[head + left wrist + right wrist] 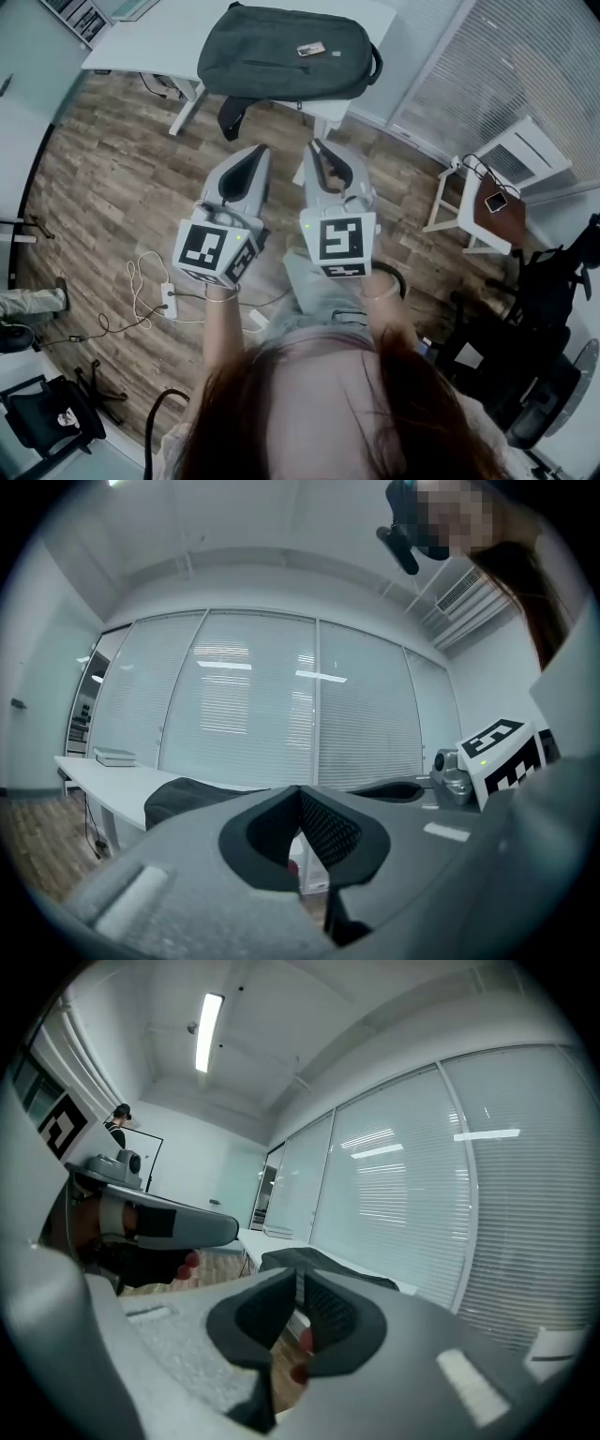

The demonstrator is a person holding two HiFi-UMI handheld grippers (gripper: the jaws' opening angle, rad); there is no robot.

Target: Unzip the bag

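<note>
Jaws of the left gripper [300, 791], lined with black mesh-textured pads [330, 832], press together on nothing; those of the right gripper [298, 1279] stand a slit apart, empty. Beyond both tips, well clear of them, the rounded dark-grey fabric bag [286, 52] lies flat on a white table [141, 37].
</note>
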